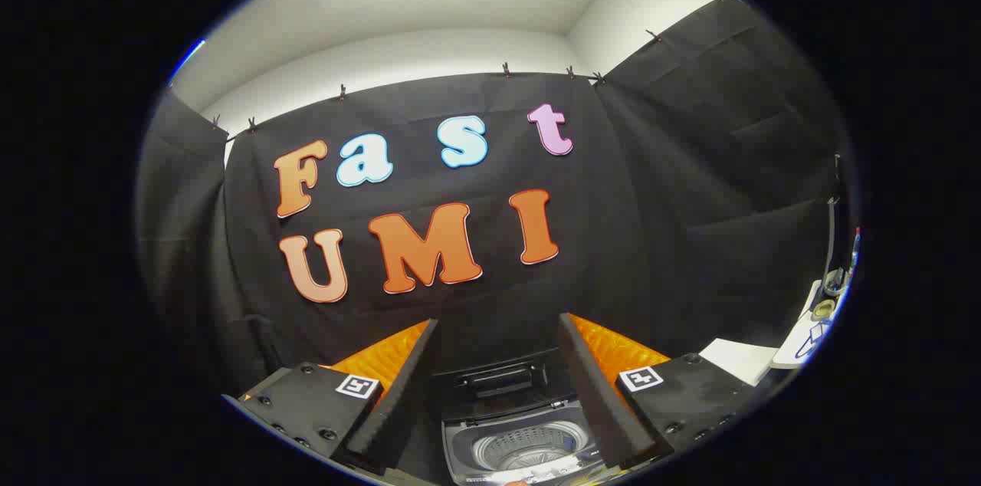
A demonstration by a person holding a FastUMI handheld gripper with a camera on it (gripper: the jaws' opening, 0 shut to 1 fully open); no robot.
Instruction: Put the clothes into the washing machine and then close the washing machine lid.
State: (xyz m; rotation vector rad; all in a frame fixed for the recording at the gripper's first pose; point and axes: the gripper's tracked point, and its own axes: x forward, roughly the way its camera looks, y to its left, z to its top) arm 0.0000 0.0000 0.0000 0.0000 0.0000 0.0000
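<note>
Gripper (498, 386) spread wide and empty, washer (521, 444) low centre between its fingers, drum open, lid (498, 381) raised behind

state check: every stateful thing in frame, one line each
gripper: jaws open, nothing held between them, above the washer
washing machine: top-loader, sits between the jaws and below them
washing machine lid: open, raised at the back
drum: exposed, no clothes visible in the part that shows
</note>
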